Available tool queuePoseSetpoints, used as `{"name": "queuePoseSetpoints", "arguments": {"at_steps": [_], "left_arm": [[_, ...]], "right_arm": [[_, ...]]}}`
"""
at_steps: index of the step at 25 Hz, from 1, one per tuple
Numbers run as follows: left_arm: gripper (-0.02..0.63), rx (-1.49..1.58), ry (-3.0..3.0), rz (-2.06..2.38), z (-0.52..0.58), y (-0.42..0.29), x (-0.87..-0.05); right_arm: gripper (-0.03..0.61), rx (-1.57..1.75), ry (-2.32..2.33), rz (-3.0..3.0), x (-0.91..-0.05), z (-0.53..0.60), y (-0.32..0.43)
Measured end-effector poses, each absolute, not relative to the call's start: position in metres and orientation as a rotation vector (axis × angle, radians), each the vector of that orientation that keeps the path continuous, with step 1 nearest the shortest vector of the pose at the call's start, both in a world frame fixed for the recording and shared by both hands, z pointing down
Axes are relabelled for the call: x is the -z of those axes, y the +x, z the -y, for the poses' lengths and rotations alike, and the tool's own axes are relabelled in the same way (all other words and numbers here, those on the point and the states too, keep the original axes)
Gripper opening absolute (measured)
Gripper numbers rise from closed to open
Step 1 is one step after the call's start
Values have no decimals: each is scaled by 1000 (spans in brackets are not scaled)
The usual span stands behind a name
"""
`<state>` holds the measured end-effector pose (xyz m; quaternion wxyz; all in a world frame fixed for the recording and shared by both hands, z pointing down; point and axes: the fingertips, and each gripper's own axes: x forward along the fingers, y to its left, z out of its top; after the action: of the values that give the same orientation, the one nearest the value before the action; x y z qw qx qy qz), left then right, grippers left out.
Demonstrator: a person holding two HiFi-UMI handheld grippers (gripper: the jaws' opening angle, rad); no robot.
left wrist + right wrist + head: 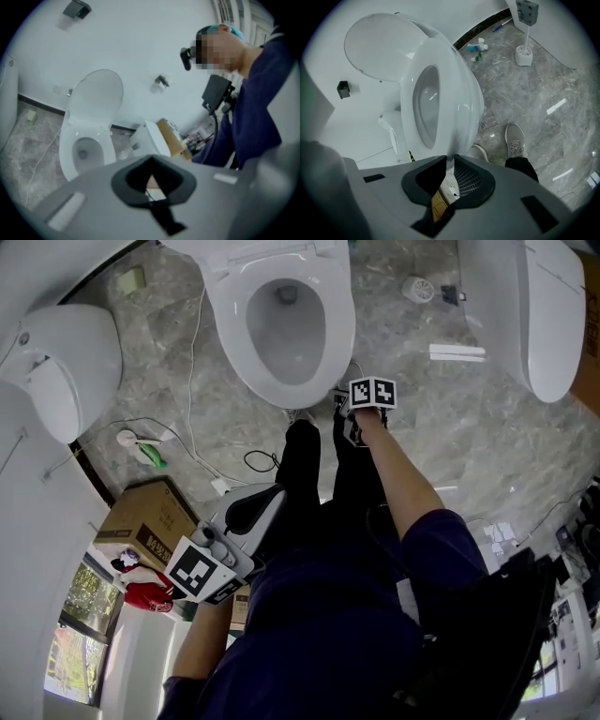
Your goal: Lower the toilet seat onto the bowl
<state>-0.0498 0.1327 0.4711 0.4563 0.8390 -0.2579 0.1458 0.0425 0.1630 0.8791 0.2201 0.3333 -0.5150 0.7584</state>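
Left claw (150, 161): nearest, held low at the person's left side; jaws together, nothing between them
Shoes: two, grey (515, 140) and pale (480, 152), on the floor (450, 427) just short of the bowl's front
Right claw (449, 161): at the end of the outstretched arm, at the toilet's front edge; jaws drawn in to a narrow slot, gripping the seat's front lip
Toilet seat (459, 98): one, white ring lying low over the bowl (68, 164); cannot tell whether it rests on the rim
Lid (377, 44): one, raised behind the seat
Room, left side: a thin white cable (190, 390) trails down the floor beside the bowl; one cardboard box (141, 521) sits near the left claw
Room, right side: bare grey marble floor between the bowl and the next unit, open
Other units: two, white and toilet-like, one at the left edge (61, 371), one at the right edge (534, 315), both well apart from the middle toilet
Toilet brush (524, 54): one, upright in its round holder, farthest out on the floor
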Motion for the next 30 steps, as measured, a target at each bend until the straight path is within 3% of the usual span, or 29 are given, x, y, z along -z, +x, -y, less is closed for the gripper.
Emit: {"name": "queuePoseSetpoints", "arguments": {"at_steps": [20,24,30], "left_arm": [[5,-361,2096,627,-124,-60,-473],[5,-321,2141,620,-119,-54,-457],[5,-237,2278,611,-103,-46,-404]], "right_arm": [[49,-1999,953,1392,-884,-159,47],[35,-1925,932,1634,-825,-133,40],[25,-1697,928,2068,-671,-69,29]]}}
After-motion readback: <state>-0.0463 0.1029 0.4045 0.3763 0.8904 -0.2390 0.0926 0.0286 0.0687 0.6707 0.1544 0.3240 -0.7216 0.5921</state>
